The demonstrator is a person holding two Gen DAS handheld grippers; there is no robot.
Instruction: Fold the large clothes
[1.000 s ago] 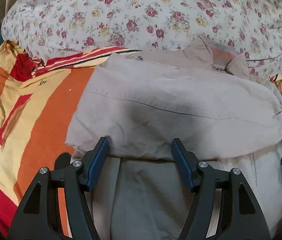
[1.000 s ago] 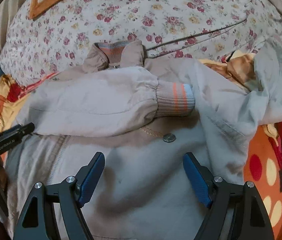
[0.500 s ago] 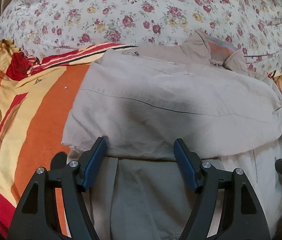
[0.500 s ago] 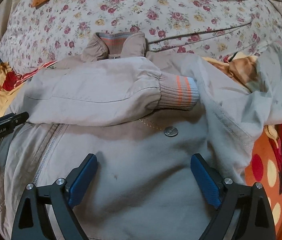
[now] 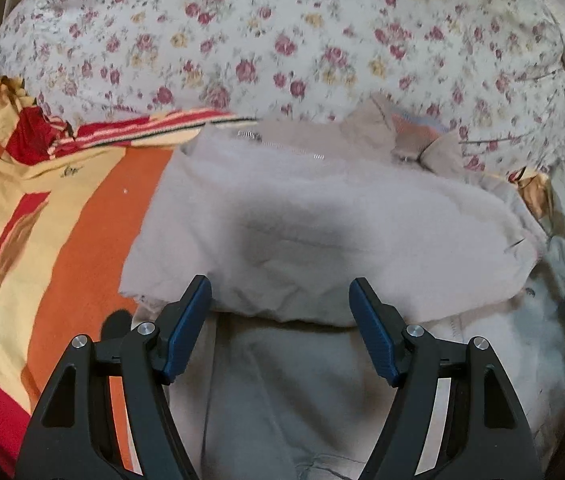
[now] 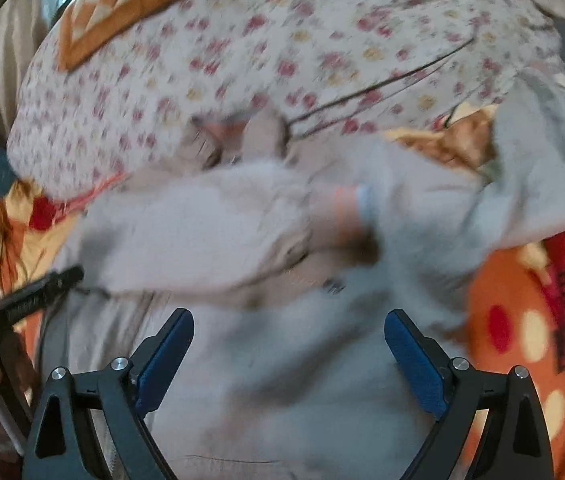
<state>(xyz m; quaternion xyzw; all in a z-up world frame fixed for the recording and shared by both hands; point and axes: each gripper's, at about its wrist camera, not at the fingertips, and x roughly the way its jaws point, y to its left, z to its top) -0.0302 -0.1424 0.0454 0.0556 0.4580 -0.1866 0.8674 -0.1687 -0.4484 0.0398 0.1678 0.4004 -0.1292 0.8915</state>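
- Left wrist view: left gripper [image 5: 280,322] has just been opening; its blue-padded jaws stand wide, nothing between them. The beige zip-front jacket with ribbed striped cuffs [image 5: 322,240] lies directly ahead on the orange, yellow and red patterned bedsheet [image 5: 62,248], its folded-over sleeve running left to right across the body.
- Floral quilted duvet [image 5: 282,40] bunches behind the collar.
- Right wrist view (blurred): right gripper [image 6: 288,350] has likewise just been opening and holds nothing. The striped cuff [image 6: 352,210] lies ahead, slightly right; judged nearer this hand.
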